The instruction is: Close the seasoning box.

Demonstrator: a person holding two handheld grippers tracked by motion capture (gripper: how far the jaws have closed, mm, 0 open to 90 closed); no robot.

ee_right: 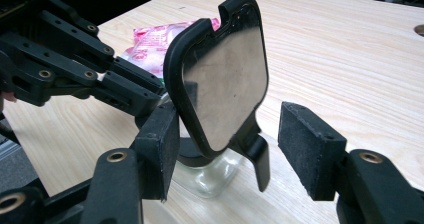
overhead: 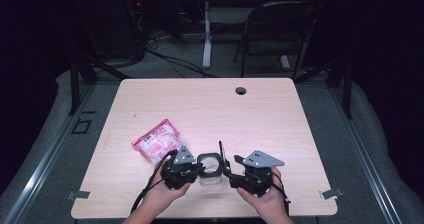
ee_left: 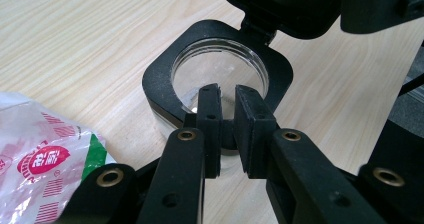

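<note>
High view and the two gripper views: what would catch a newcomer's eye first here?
A clear jar with a black square collar stands at the table's near edge between the two grippers, its hinged lid flipped up. The left gripper pinches the collar's rim, while the right gripper sits open around the raised lid. A pink and white packet lies just left of the jar.

Clear glass jar (overhead: 210, 176) with black collar and lid (ee_right: 220, 84); pink-white packet (overhead: 157, 140), seemingly red-printed, green patch; pale wood table (overhead: 280, 114)
</note>
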